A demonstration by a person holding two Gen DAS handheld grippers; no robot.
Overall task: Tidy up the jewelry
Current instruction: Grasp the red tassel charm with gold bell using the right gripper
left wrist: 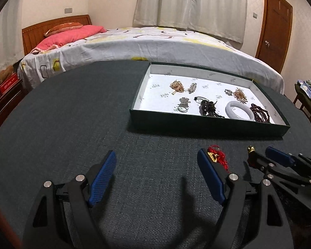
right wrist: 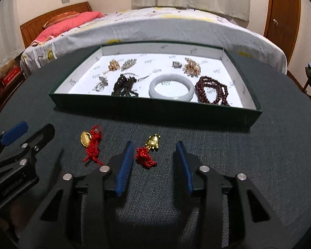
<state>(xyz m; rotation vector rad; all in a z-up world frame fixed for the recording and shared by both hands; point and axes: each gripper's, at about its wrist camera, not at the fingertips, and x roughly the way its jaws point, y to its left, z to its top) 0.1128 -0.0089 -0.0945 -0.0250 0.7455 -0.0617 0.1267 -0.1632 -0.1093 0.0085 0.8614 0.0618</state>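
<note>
While my right gripper [right wrist: 154, 161] points down at the table, its two blue-padded jaws stand apart on either side of a small gold animal-shaped charm on a knotted red cord [right wrist: 149, 151]. The pads do not touch the charm, so nothing is gripped yet; I straddle it this way so that closing should catch the cord between the pads.

Just to its left on the table lies a second piece, a flat gold coin-like charm on a red tassel cord [right wrist: 92, 145], loose and untouched. My left gripper [left wrist: 156, 174] hovers beside it with its jaws wide apart and nothing between them, only bare cloth. I judge it waits there to take that second charm, which sits just outside its right-hand pad.

Both charms rest on the dark grey-green woven cloth of the table [right wrist: 228, 161], close to me, because they have not yet been sorted.

Farther out stands the shallow dark green rectangular box with a white printed lining [right wrist: 155, 114], open at the top so pieces can be set down flat. Inside, spaced apart so they do not tangle, lie a pale white stone bangle [right wrist: 171, 87], a coiled dark red bead bracelet [right wrist: 211, 91], a dark brown beaded pendant with a tassel [right wrist: 124, 85], and several small gold and silver brooches toward the back.

Beyond the table is a bed with a patterned white sheet [right wrist: 155, 27].
</note>
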